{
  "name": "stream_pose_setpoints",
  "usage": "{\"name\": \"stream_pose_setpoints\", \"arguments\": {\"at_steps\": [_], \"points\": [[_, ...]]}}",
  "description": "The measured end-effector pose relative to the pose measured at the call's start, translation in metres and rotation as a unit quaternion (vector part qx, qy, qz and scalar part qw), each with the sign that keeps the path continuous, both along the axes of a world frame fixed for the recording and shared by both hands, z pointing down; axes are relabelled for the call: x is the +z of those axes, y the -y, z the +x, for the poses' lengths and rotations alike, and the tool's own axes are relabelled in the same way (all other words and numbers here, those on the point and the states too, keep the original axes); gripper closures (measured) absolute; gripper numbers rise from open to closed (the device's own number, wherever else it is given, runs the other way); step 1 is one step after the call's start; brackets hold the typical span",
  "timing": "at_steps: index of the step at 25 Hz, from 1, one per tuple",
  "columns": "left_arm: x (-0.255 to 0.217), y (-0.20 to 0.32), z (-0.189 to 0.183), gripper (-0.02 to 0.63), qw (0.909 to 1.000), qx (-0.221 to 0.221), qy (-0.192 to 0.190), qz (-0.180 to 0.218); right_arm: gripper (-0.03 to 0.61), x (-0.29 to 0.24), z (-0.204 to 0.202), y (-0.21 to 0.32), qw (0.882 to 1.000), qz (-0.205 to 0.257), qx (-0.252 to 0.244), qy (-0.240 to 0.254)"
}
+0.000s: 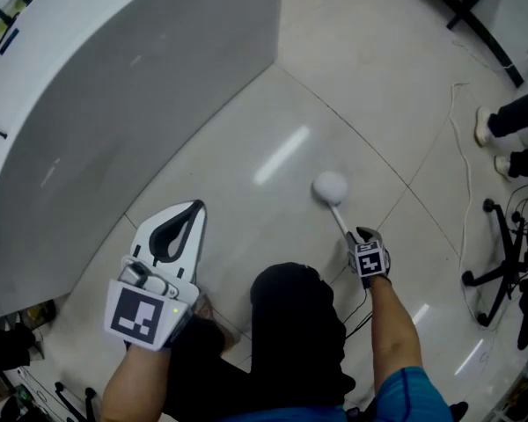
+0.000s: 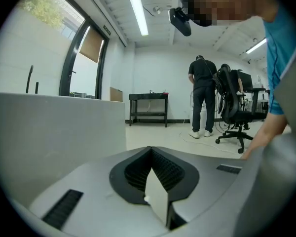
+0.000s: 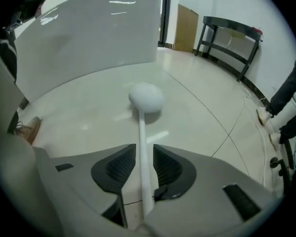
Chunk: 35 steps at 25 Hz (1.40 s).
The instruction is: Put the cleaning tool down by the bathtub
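The cleaning tool is a white stick with a round white head [image 1: 330,186] [image 3: 146,98]. Its head rests on the pale tiled floor, a short way out from the curved white wall of the bathtub [image 1: 114,104] [image 3: 89,38]. My right gripper [image 1: 359,236] [image 3: 144,152] is open. The tool's thin handle [image 3: 142,137] runs between its dark pads, and a narrow gap shows on each side. My left gripper [image 1: 194,207] [image 2: 151,154] hovers beside the tub wall, shut and empty.
A standing person's shoes [image 1: 488,126] and a loose cable [image 1: 465,174] lie at the right. An office chair base [image 1: 502,262] stands further right. In the left gripper view a person [image 2: 203,95] stands by a black chair [image 2: 234,107]. A black table [image 3: 232,33] stands at the wall.
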<state>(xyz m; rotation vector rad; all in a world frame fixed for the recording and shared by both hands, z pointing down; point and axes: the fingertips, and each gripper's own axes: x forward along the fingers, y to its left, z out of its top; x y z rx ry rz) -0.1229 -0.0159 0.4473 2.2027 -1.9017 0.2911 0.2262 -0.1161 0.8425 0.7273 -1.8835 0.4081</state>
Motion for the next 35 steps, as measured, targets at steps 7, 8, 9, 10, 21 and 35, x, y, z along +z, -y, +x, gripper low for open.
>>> {"name": "stream_pose_setpoints", "arguments": {"at_steps": [7, 8, 9, 10, 21, 35], "points": [[0.011, 0.0, 0.011, 0.617, 0.9997, 0.018, -0.01, -0.016, 0.434, 0.043, 0.001, -0.002, 0.999, -0.02, -0.002, -0.025], [0.014, 0.001, 0.013, 0.617, 0.9995, 0.021, -0.015, -0.018, 0.434, 0.048, 0.002, -0.002, 0.999, -0.023, 0.002, -0.027], [0.016, 0.002, 0.015, 0.617, 0.9993, 0.026, -0.019, -0.02, 0.434, 0.053, 0.002, -0.003, 0.999, -0.028, 0.005, -0.029], [0.018, 0.003, 0.019, 0.617, 0.999, 0.032, -0.022, -0.022, 0.434, 0.057, 0.002, -0.004, 0.999, -0.034, 0.004, -0.031], [0.027, 0.018, 0.048, 0.617, 0.9968, 0.074, -0.004, -0.031, 0.486, 0.071, 0.004, -0.022, 0.996, -0.057, -0.034, -0.067], [-0.004, 0.019, 0.04, 0.617, 0.9966, 0.082, -0.001, 0.013, 0.486, -0.186, -0.035, -0.021, 0.988, 0.095, 0.015, 0.12]]}}
